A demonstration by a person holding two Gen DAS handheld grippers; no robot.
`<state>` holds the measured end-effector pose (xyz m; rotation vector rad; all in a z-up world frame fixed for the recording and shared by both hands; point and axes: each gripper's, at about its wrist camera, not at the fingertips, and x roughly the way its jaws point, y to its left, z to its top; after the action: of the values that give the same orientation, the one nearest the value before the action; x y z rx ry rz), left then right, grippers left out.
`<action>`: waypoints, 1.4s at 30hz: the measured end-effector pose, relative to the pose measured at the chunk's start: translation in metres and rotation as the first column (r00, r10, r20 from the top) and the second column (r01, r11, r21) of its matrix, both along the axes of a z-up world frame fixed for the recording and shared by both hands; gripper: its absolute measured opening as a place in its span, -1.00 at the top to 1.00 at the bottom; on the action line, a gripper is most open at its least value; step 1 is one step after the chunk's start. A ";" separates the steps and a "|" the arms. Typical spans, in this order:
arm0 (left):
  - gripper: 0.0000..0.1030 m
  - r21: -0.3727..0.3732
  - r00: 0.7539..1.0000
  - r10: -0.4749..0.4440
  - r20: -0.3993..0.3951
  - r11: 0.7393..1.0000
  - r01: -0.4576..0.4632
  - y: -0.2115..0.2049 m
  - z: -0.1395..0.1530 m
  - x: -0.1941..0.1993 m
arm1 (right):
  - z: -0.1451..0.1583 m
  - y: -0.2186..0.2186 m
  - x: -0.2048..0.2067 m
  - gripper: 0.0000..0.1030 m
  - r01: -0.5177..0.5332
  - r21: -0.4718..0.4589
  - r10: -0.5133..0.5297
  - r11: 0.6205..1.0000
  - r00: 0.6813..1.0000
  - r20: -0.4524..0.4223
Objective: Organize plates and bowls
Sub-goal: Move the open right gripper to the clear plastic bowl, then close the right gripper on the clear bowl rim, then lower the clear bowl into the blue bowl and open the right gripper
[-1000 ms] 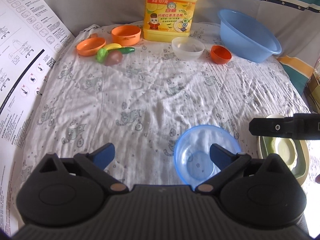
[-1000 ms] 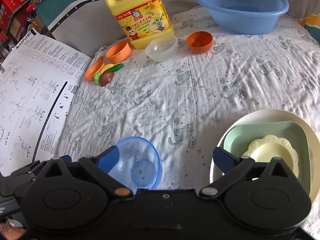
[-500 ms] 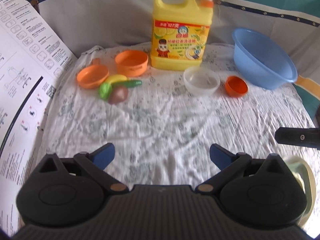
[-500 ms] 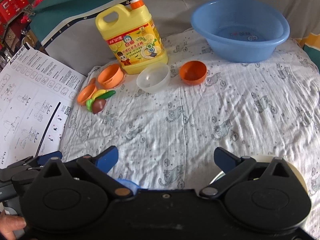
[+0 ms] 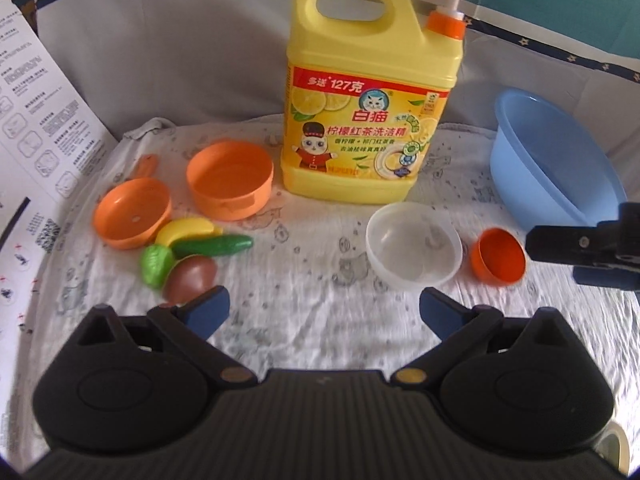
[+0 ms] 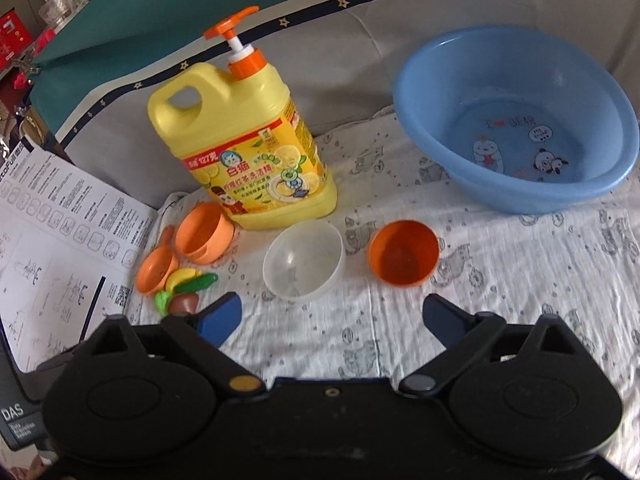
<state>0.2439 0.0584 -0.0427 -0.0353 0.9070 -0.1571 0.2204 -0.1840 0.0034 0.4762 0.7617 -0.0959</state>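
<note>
A clear white bowl [image 5: 414, 250] [image 6: 303, 261] and a small orange bowl [image 5: 498, 255] [image 6: 404, 253] sit side by side on the printed cloth, in front of a yellow detergent jug [image 5: 368, 92] [image 6: 246, 152]. My left gripper [image 5: 324, 312] is open and empty, just short of the clear bowl. My right gripper [image 6: 332, 316] is open and empty, just short of both bowls; its finger shows at the right edge of the left wrist view [image 5: 580, 246]. The stacked plates show only as a sliver at the bottom right of the left wrist view [image 5: 614, 446].
A large blue basin [image 6: 516, 120] [image 5: 552, 168] stands at the back right. An orange cup [image 5: 230, 178], an orange toy pan [image 5: 132, 218] and toy vegetables [image 5: 188, 252] lie at the back left. An instruction sheet [image 6: 60, 260] lies on the left.
Both grippers have moved forward toward the far bowls, which now look much closer. The blue bowl and the plate stack have dropped out of view behind them.
</note>
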 end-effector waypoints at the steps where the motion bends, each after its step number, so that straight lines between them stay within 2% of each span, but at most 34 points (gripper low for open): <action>1: -1.00 -0.007 1.000 0.004 -0.003 1.000 -0.004 -0.003 -0.004 0.008 | -0.003 -0.003 0.010 -0.69 0.001 0.008 -0.001 1.000 1.000 -0.005; 6: -0.95 -0.021 1.000 0.009 -0.021 1.000 -0.009 -0.020 -0.023 0.036 | -0.019 -0.008 0.048 -0.33 -0.010 0.013 0.010 1.000 1.000 -0.009; 12: -0.58 -0.050 0.998 -0.013 -0.058 0.999 0.010 -0.031 -0.044 0.054 | -0.042 -0.008 0.081 0.26 -0.031 -0.016 0.031 0.999 0.999 -0.037; 15: -0.27 -0.078 0.997 -0.022 -0.078 0.997 0.016 -0.031 -0.052 0.058 | -0.052 -0.004 0.091 0.35 -0.048 -0.024 0.047 0.999 0.998 -0.048; 17: 0.10 -0.094 0.995 -0.030 -0.091 0.995 0.021 -0.031 -0.056 0.059 | -0.058 -0.002 0.094 0.48 -0.056 -0.020 0.055 0.998 0.997 -0.053; 18: 0.20 -0.102 0.995 -0.036 -0.097 0.994 0.026 -0.031 -0.058 0.059 | -0.062 0.000 0.095 0.65 -0.061 -0.016 0.060 0.998 0.997 -0.056; 20: 0.56 -0.115 0.993 -0.049 -0.110 0.993 0.036 -0.032 -0.060 0.059 | -0.068 0.003 0.096 0.73 -0.065 -0.017 0.064 0.998 0.996 -0.060; 22: 0.70 -0.114 0.992 -0.058 -0.111 0.992 0.045 -0.033 -0.060 0.057 | -0.072 0.006 0.094 0.82 -0.068 -0.015 0.068 0.998 0.996 -0.056; 32: 0.71 -0.052 0.994 -0.057 -0.094 0.997 0.053 -0.026 -0.028 0.026 | -0.058 0.023 0.063 0.85 -0.055 0.008 0.055 0.998 0.997 -0.050; 42: 0.71 -0.020 0.995 -0.053 -0.084 0.998 0.051 -0.014 0.005 -0.044 | -0.034 0.048 -0.001 0.85 -0.078 0.032 0.079 0.996 0.997 -0.017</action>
<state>0.1997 0.0444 -0.0376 -0.0351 0.9916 -0.2132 0.2193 -0.1363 -0.0305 0.4751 0.7997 -0.0148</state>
